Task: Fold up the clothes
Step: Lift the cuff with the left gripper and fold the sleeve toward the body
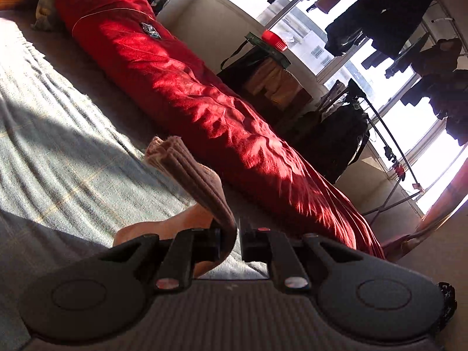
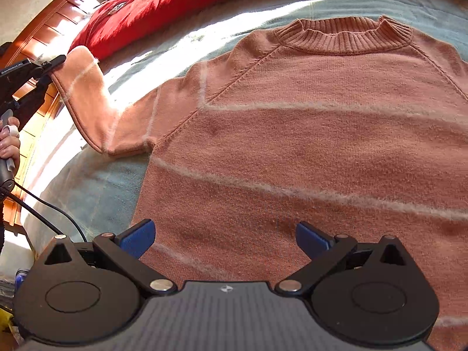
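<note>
A salmon-pink knit sweater (image 2: 307,134) with thin white stripes lies flat on the bed, its ribbed collar (image 2: 342,36) at the far side. Its left sleeve (image 2: 84,93) is lifted off the bed by the cuff. My left gripper (image 2: 54,65) is shut on that cuff, which shows as ribbed pink fabric (image 1: 199,181) running up from between the jaws of my left gripper (image 1: 231,241) in the left wrist view. My right gripper (image 2: 225,239) hovers open over the sweater's lower body, with nothing between its blue pads (image 2: 139,238).
A pale blue-green bedspread (image 1: 52,134) covers the bed. A red quilt (image 1: 187,96) lies along the far side. A wooden headboard (image 2: 44,38), a person's hand (image 2: 8,143) and a black cable (image 2: 49,207) are at the left. Bags and a drying rack (image 1: 403,52) stand by the window.
</note>
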### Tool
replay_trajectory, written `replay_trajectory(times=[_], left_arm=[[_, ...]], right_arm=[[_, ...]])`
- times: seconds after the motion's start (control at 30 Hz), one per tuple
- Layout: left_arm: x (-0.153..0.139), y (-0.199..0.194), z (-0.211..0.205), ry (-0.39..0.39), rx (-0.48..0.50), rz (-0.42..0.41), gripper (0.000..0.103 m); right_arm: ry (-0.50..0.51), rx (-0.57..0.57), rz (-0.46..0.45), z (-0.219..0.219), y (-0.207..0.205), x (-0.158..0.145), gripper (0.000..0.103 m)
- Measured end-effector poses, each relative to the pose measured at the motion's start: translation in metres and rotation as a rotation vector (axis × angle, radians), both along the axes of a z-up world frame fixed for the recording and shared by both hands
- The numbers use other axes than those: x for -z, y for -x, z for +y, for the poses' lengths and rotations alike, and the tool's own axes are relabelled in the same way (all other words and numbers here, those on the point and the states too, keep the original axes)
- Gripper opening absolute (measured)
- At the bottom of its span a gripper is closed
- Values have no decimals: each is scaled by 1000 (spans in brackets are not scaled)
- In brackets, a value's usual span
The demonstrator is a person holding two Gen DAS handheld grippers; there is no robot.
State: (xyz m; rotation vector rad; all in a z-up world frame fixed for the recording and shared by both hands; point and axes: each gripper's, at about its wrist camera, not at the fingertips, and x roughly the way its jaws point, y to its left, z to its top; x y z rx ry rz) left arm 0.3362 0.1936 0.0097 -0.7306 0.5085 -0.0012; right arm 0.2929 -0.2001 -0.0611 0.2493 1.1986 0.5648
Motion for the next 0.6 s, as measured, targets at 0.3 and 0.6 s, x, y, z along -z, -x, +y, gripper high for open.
replay_trajectory(times=[0.3, 0.6], left_arm=[[-8, -14, -77, -7, 66, -23, 10], [-6, -27, -130, -11, 119, -22, 10]], right_arm=[[14, -35, -34, -52, 20, -9, 103], [32, 34, -46, -107, 32, -13, 103]])
